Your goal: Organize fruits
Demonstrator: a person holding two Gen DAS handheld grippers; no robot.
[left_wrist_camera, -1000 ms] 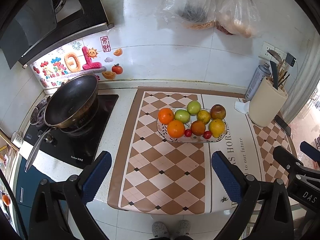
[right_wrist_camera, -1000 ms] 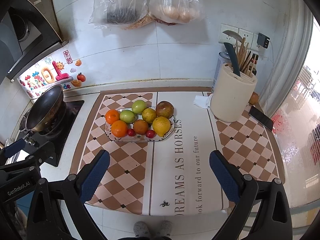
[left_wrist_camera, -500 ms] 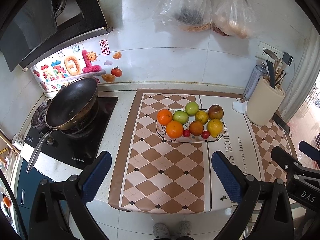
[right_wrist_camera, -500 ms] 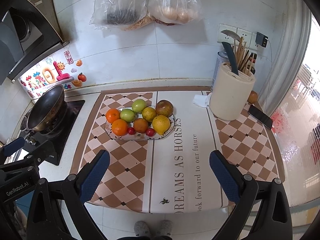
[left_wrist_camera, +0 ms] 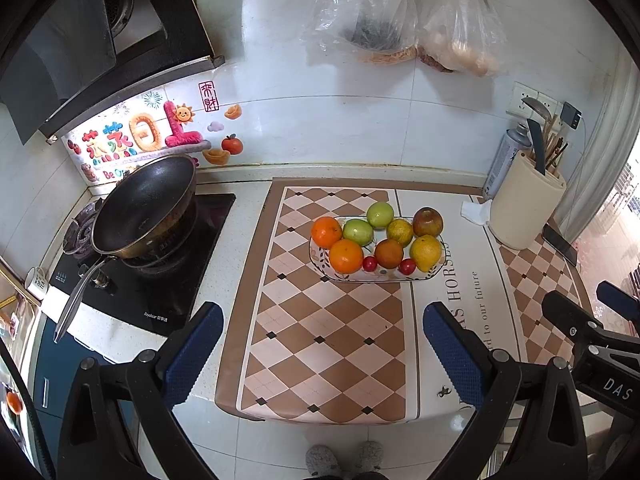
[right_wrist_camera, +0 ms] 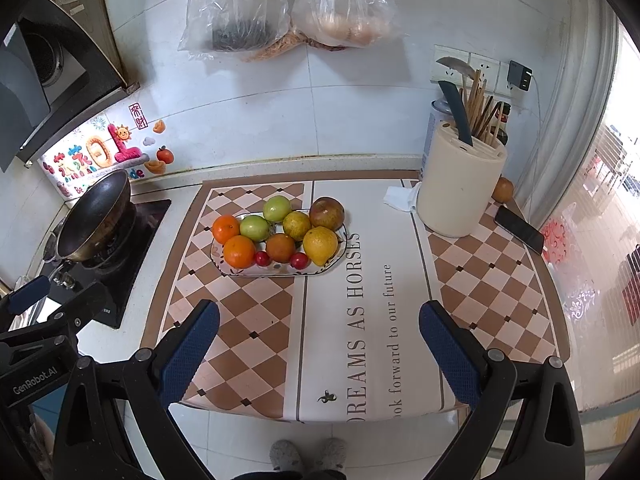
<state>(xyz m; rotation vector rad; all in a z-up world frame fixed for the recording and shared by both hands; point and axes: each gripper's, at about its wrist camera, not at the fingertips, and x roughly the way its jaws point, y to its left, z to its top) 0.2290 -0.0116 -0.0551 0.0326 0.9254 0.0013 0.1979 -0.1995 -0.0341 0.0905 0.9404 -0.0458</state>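
A patterned plate (left_wrist_camera: 434, 274) (right_wrist_camera: 326, 266) sits mid-counter on the checkered mat, full of fruit: two oranges (left_wrist_camera: 346, 256) (right_wrist_camera: 239, 252), green apples (left_wrist_camera: 358, 232) (right_wrist_camera: 256, 227), a yellow lemon (left_wrist_camera: 425, 253) (right_wrist_camera: 320, 245), a dark red apple (left_wrist_camera: 427, 222) (right_wrist_camera: 327, 213) and two small red cherry tomatoes (left_wrist_camera: 369, 263) (right_wrist_camera: 298, 260). My left gripper (left_wrist_camera: 322, 328) is open and empty, held back over the counter's front edge. My right gripper (right_wrist_camera: 319, 326) is open and empty, also well short of the plate.
A wok (left_wrist_camera: 144, 208) sits on the stove at left. A cream utensil holder (right_wrist_camera: 460, 192) with knives, a spray can (left_wrist_camera: 505, 162), a phone (right_wrist_camera: 519, 229) and a lone orange fruit (right_wrist_camera: 503, 189) are at right. Plastic bags (right_wrist_camera: 288, 8) hang on the wall.
Both grippers have drawn back and up slightly; the plate and counter look a little smaller and farther. Nothing on the counter moved.
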